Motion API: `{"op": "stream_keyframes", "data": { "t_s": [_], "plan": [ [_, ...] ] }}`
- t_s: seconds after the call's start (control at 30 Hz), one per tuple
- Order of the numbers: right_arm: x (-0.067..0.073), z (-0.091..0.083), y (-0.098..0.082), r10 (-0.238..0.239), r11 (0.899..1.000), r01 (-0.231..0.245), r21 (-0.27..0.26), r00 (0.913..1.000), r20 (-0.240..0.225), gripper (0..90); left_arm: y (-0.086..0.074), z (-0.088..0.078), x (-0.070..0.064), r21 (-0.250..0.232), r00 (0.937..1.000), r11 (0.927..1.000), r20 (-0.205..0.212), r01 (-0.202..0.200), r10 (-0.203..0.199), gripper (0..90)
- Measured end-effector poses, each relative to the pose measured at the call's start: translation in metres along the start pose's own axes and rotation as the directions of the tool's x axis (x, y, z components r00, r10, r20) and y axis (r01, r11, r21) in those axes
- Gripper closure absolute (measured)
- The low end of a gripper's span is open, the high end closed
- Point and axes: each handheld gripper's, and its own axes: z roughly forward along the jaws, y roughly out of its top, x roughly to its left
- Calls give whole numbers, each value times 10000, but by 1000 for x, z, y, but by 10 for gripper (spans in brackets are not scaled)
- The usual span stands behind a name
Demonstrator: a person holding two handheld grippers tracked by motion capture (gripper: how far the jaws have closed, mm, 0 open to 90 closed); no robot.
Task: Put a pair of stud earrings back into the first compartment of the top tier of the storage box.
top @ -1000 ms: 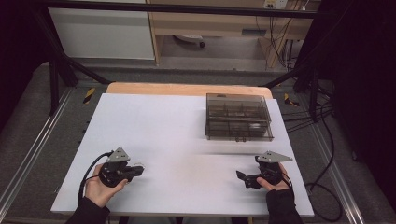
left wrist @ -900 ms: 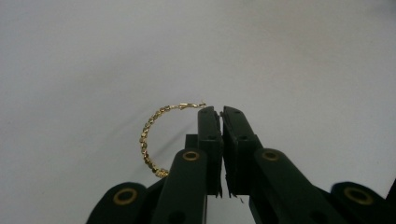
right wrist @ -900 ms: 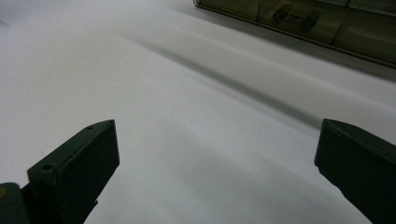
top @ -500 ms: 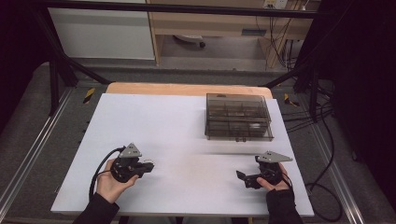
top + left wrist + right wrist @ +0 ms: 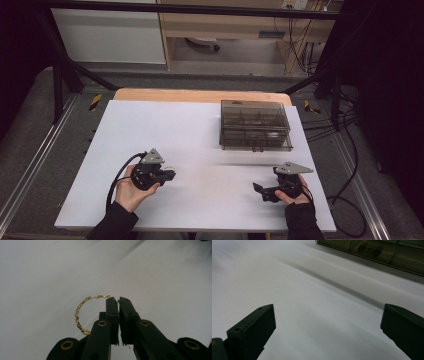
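The white bench [image 5: 200, 135] carried a smoky, lidded compartment box [image 5: 255, 124] toward its far right, its lid down and its front latch [image 5: 367, 249] seemingly fastened. Judging from that, the work was at an early stage: the pickup was done, while carrying the piece across, opening the box and placing it inside all remained. The right gripper [image 5: 265, 191] rested near the front right edge, jaws spread wide with nothing between them, well short of the box. The left gripper [image 5: 169, 175], at the front left, had its jaws pressed together on a gold beaded hoop earring [image 5: 81, 315], pinched at its clasp end and hanging out to the jaws' left above the bench.
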Motion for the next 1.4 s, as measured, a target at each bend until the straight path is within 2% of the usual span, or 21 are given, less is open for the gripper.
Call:
{"op": "stream_keyframes", "data": {
  "t_s": [0.97,1.4],
  "plan": [
    [0,0,0,-39,10000,39,5,10000,11,6,50,22,-17,-173,9988,9989,191,-444,447,864],
    [0,1,0,-39,10000,39,25,10000,5,6,74,25,-24,-291,9978,9975,170,-640,645,863]
  ]
}}
